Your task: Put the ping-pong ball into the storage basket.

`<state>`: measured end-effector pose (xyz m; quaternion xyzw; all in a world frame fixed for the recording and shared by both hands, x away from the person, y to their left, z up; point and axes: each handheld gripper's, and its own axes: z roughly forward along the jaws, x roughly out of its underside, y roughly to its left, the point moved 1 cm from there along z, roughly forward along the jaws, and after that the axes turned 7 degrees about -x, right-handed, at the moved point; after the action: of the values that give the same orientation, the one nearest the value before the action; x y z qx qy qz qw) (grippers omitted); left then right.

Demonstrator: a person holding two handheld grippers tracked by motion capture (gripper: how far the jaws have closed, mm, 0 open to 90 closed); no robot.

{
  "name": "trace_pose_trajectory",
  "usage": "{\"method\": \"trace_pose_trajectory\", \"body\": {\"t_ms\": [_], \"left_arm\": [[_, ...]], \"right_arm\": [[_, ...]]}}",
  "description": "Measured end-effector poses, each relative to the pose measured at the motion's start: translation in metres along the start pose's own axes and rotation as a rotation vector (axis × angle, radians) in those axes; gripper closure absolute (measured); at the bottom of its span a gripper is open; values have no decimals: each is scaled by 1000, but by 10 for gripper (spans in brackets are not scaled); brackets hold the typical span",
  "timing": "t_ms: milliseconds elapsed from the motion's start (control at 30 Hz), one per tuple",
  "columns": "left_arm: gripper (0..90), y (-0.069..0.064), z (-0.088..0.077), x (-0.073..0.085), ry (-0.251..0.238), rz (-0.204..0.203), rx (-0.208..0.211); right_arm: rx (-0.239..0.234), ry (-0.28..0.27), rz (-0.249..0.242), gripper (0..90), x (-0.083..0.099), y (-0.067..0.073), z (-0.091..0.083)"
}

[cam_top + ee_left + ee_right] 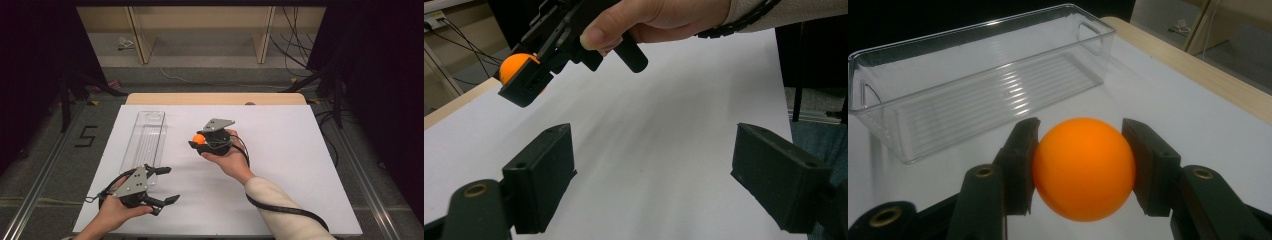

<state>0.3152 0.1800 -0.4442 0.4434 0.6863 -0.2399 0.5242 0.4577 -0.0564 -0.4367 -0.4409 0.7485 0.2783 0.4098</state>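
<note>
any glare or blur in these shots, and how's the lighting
High view: white table sheet evenly lit, surroundings dark. Right gripper view: bright streaks of glare on the clear plastic rectangular bin, round orange ball sharp. Left gripper view: near black claw pads slightly soft, faint grey shadows on the sheet.

Both grippers, the left gripper (162, 185) and the right gripper (196, 142), are showing black bodies under grey three-cornered plates. A black ribbed cable (280, 209) is trailing over a cream sleeve (280, 210). Brass-ringed screw holes (984, 171) are glinting on the jaw arms.
</note>
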Motion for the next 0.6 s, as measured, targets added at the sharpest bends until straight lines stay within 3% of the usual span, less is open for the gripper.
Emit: {"method": "trace_pose_trajectory", "body": {"t_ms": [600], "left_arm": [[168, -1, 1, 0, 3, 9, 3]], "right_arm": [[-17, -6, -9, 515, -7, 7, 6]]}}
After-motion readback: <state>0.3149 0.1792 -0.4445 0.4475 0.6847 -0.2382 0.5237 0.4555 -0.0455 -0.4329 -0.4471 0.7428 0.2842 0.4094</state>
